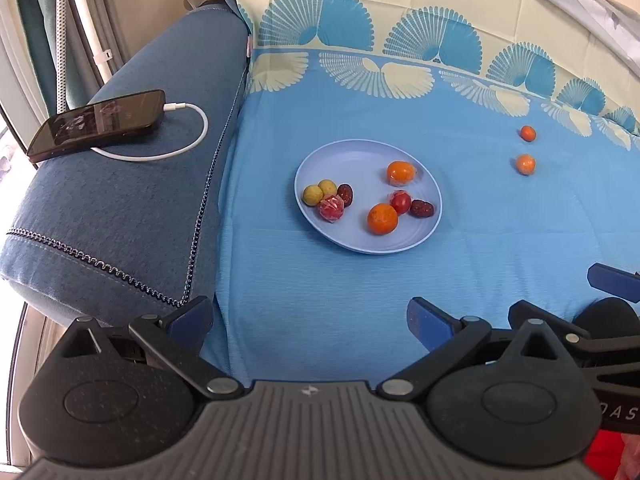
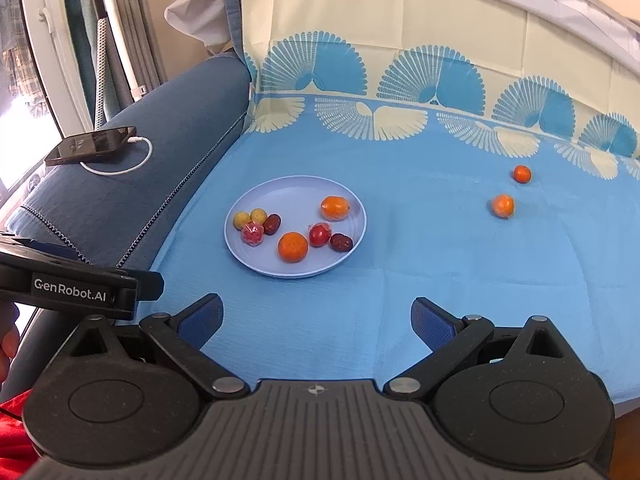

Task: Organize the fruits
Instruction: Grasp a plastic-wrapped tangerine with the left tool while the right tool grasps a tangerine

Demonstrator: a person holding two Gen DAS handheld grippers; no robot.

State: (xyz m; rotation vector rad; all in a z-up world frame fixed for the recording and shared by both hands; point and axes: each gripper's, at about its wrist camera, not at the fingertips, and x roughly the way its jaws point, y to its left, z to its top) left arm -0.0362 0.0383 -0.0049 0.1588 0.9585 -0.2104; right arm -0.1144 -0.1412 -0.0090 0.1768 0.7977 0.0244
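A light blue plate (image 1: 360,160) (image 2: 296,188) lies on the blue cloth and holds several fruits: two oranges (image 1: 382,219) (image 2: 293,246), two green-yellow fruits (image 1: 313,194), wrapped red fruits (image 1: 331,208) and dark red dates (image 1: 421,208). Two small oranges lie loose on the cloth to the right of the plate, the nearer one (image 1: 525,164) (image 2: 503,205) and the farther one (image 1: 528,133) (image 2: 522,174). My left gripper (image 1: 310,324) is open and empty, well short of the plate. My right gripper (image 2: 318,324) is open and empty too.
A blue sofa arm (image 1: 132,200) runs along the left; a black phone (image 1: 98,124) with a white charging cable (image 1: 192,136) lies on it. The patterned cloth runs up the sofa back (image 2: 400,40). The left gripper's body (image 2: 68,288) shows at the right wrist view's left edge.
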